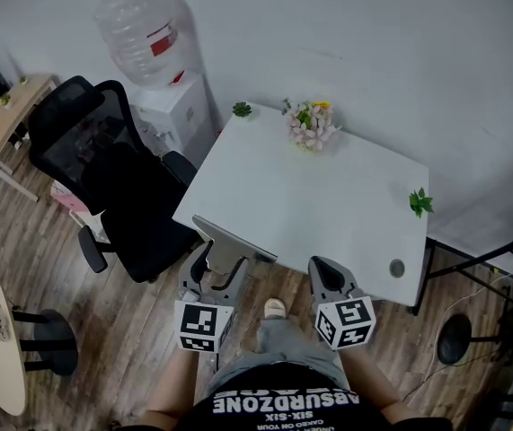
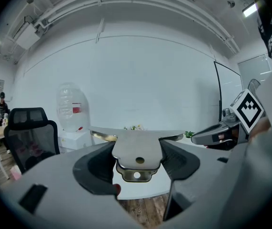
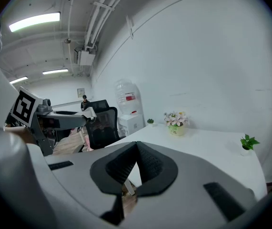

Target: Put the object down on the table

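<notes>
Not placed yet: our left gripper point(image 2: 136, 152) is clamped on the metal scraper point(image 1: 229, 239), apparently just above the table's point(image 1: 328, 206) near edge (right gripper point(image 3: 135, 168) closed, empty), so we've lowering and release left.

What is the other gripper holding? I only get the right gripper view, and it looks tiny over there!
Observer: The left gripper is shut on a flat metal piece with a wide front edge and a hole in its narrow handle.
Operator: Is it on the table already?
Observer: The head view puts its wide edge at the near left corner of the table; I can't tell whether it touches.
Operator: Is it tipping over?
Observer: No, the left gripper view shows that wide edge running level.
</notes>
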Available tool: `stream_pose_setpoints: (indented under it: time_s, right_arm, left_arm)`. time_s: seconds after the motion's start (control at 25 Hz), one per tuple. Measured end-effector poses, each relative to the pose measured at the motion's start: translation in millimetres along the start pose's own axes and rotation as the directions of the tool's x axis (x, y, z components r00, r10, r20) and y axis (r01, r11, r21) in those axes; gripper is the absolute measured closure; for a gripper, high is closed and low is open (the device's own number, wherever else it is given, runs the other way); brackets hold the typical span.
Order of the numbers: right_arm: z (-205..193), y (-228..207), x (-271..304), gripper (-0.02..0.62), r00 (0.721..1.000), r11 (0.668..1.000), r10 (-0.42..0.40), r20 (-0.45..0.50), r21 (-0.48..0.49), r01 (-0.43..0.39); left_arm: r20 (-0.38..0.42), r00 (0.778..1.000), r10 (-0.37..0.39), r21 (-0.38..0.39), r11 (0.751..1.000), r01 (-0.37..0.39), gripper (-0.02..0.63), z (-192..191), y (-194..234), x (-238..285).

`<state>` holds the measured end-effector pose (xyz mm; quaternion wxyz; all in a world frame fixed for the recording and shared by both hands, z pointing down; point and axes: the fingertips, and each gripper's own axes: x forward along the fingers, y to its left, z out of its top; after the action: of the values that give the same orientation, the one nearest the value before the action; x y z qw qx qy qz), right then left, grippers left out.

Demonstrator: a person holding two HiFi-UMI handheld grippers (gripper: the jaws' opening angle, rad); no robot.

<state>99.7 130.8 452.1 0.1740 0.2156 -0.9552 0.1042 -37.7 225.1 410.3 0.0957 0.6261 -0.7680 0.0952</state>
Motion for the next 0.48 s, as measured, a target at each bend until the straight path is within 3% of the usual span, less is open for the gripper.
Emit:
stream_pose_setpoints:
  time_s: [0.48]
  right_arm:
    - [23.1,-40.4,41.7,0.597,0.999,0.999,0.032,0.005,-0.013,-0.032]
  left_arm:
    - [-0.01,1.0,0.016,-0.001,1.0,-0.016,0.313,14.0,-0.2,55.5]
